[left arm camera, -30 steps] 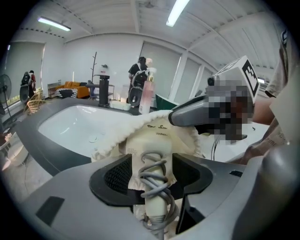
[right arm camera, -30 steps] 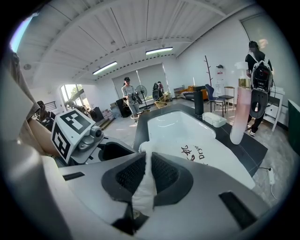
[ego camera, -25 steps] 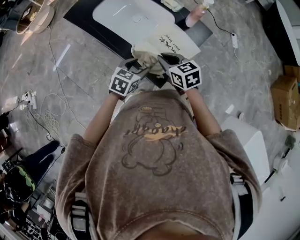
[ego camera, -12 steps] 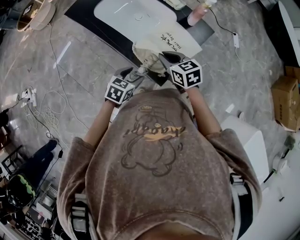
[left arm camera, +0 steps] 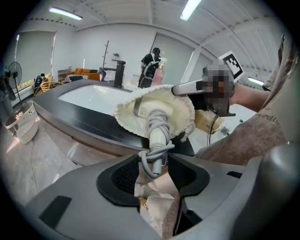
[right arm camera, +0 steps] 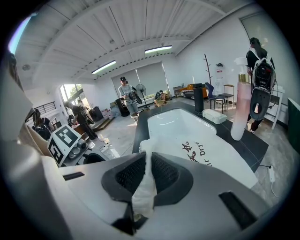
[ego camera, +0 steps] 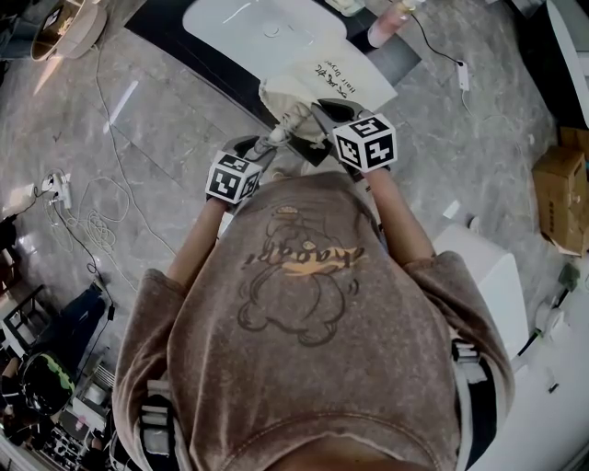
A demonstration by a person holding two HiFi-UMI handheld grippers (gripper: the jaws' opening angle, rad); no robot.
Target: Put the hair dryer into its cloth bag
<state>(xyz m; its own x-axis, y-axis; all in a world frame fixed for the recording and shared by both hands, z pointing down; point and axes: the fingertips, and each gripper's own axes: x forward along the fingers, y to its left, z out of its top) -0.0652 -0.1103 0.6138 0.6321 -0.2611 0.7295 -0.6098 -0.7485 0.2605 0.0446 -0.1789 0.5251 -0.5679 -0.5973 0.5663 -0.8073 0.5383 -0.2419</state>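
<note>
A cream cloth bag (ego camera: 324,81) printed "Hair Dryer" lies on the dark counter (ego camera: 184,51) beside the sink. The grey hair dryer's handle (left arm camera: 157,132), wound with its cord, sticks out of the ruffled bag mouth (left arm camera: 180,108); its body is hidden inside. My left gripper (left arm camera: 153,168) has the handle's end and cord between its jaws, which are closing with the pads at the cord, not clamped. My right gripper (right arm camera: 147,176) is shut on a fold of the bag's rim (right arm camera: 142,197) and holds the mouth up. In the head view the left gripper (ego camera: 265,147) and right gripper (ego camera: 319,114) flank the handle (ego camera: 279,136).
A white sink basin (ego camera: 248,28) with a dark faucet (right arm camera: 199,98) sits beyond the bag, a pink bottle (ego camera: 385,28) at the counter's far end. On the floor are cables (ego camera: 92,230) at left, a cardboard box (ego camera: 561,198) and a white cabinet (ego camera: 488,267) at right.
My left gripper has drawn back toward the lower left, along the handle to its end. The right gripper and the bag rim it holds have stayed put.
</note>
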